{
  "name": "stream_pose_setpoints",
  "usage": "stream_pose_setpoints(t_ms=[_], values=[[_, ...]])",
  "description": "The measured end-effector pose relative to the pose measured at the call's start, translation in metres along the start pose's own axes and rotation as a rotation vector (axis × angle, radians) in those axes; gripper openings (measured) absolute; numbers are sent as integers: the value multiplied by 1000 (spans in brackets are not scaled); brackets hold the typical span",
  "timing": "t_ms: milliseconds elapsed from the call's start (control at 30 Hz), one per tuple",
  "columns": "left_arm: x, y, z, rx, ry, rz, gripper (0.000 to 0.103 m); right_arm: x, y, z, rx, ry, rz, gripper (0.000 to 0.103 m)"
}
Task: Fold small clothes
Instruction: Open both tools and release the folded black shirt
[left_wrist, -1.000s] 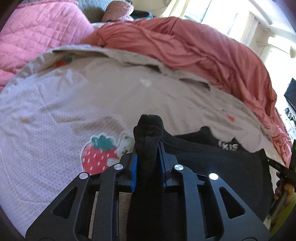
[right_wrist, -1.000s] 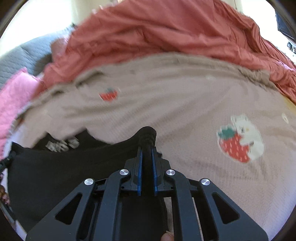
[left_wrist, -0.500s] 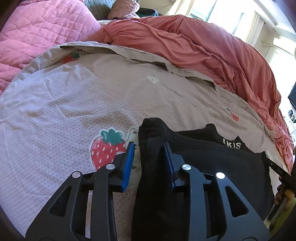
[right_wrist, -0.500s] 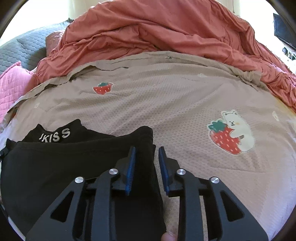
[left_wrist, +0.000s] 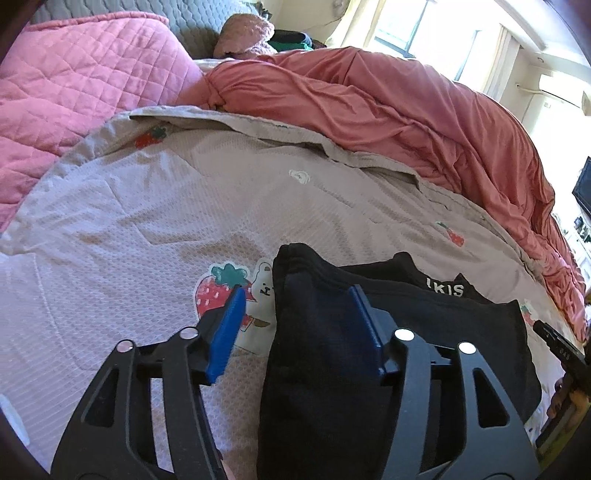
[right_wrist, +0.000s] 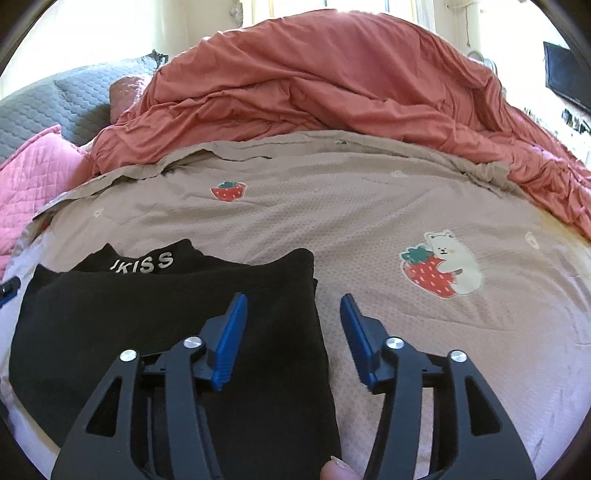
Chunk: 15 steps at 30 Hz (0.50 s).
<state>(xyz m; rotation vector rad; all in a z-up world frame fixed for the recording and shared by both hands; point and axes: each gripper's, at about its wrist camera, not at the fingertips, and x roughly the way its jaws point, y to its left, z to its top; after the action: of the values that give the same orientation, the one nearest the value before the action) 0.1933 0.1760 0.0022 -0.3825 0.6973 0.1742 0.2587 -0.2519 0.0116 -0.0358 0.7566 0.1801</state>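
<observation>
A small black garment (left_wrist: 406, 332) with white lettering on its waistband lies folded on the beige bedspread (left_wrist: 147, 221). My left gripper (left_wrist: 297, 306) hovers over its left corner, jaws opening, blue pads clear of the cloth that lies between them. In the right wrist view the same black garment (right_wrist: 147, 314) fills the lower left. Its right edge runs between the spreading jaws of my right gripper (right_wrist: 291, 310), and the pads (right_wrist: 231, 328) do not press on it. A fingertip (right_wrist: 334, 469) shows at the bottom edge.
A bunched salmon duvet (left_wrist: 406, 122) rings the far side of the bedspread. A pink quilted cushion (left_wrist: 74, 85) lies at the far left, grey headboard padding (right_wrist: 66, 103) behind it. Strawberry and bear prints (right_wrist: 439, 266) mark the spread. Dark screens stand at the right.
Both grippers were shut on the black garment's corners a second ago. Both have since let go, their jaws spreading, and drawn back and up; the garment lies flat.
</observation>
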Motion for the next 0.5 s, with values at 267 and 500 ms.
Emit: stream_pose_setpoints(t_ms=[267, 500], values=[[-21, -4, 1, -6, -27, -21, 69, -28, 10, -13, -34, -24, 23, 81], [-37, -6, 0, -16, -56, -42, 86, -55, 26, -18, -68, -65, 30, 93]])
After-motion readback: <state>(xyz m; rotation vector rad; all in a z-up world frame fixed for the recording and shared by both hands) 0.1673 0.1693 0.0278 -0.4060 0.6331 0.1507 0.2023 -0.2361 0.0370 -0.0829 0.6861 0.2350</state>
